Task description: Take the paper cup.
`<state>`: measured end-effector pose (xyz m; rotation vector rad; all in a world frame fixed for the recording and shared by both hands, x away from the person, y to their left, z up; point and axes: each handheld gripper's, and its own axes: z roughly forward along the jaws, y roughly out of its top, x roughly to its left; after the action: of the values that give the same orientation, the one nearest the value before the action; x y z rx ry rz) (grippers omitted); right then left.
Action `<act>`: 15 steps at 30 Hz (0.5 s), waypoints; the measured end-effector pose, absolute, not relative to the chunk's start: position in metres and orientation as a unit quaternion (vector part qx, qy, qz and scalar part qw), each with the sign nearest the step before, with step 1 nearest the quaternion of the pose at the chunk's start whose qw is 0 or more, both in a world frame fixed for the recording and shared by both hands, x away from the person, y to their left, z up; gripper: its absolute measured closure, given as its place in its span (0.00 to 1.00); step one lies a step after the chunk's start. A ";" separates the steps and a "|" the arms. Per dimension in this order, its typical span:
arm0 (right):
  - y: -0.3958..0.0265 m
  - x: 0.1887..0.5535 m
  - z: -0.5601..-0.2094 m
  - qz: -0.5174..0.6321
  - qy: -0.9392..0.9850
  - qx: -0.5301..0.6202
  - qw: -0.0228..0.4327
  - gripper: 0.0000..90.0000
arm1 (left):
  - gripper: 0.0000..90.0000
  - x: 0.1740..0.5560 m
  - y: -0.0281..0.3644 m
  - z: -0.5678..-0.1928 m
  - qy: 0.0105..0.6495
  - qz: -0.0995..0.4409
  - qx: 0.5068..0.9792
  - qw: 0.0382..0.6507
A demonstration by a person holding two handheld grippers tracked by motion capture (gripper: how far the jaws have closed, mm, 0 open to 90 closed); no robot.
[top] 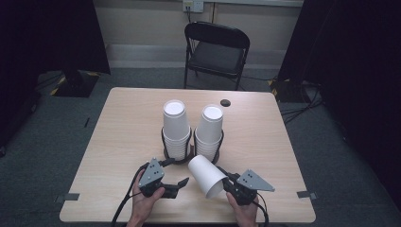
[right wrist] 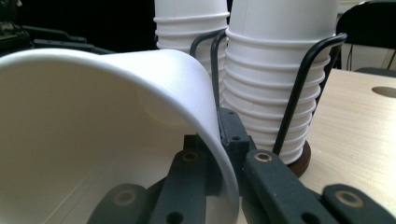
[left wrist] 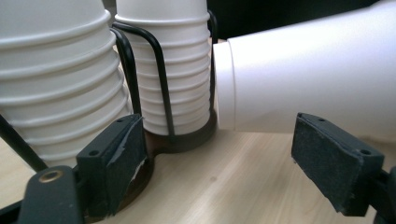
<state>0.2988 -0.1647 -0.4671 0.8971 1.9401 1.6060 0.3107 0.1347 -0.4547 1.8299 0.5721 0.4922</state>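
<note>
A single white paper cup (top: 205,175) lies tilted on its side just above the wooden table (top: 123,142), mouth toward the person. My right gripper (top: 228,183) is shut on its rim wall. In the right gripper view one jaw sits inside the cup (right wrist: 93,130) and the other outside, at the right gripper (right wrist: 217,144). My left gripper (top: 181,186) stands open just left of the cup, with nothing between its pads. In the left gripper view the cup (left wrist: 308,84) hangs beyond and above the left gripper (left wrist: 219,156). Two tall cup stacks (top: 175,125) (top: 209,130) stand in a black wire holder (top: 190,152).
A black folding chair (top: 217,49) stands beyond the table's far edge. A small dark round hole (top: 225,102) marks the tabletop behind the stacks. Bare wood lies to the left and right of the holder. Dark curtains hang on both sides of the room.
</note>
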 end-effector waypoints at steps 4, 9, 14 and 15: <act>-0.166 0.302 -0.463 0.577 0.715 0.328 0.218 0.98 | 0.17 0.307 0.131 -0.453 0.216 0.221 0.785 0.537; -0.167 0.305 -0.456 0.565 0.730 0.325 0.207 0.98 | 0.17 0.304 0.126 -0.454 0.192 0.227 0.792 0.533; -0.169 0.310 -0.450 0.552 0.742 0.330 0.189 0.98 | 0.17 0.303 0.124 -0.456 0.175 0.232 0.793 0.535; -0.169 0.311 -0.450 0.552 0.743 0.331 0.185 0.98 | 0.17 0.303 0.124 -0.456 0.170 0.233 0.797 0.530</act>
<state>0.3110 -0.1691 -0.4498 0.9328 2.0938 1.5559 0.3031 0.1241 -0.4563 1.9033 0.4056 0.5563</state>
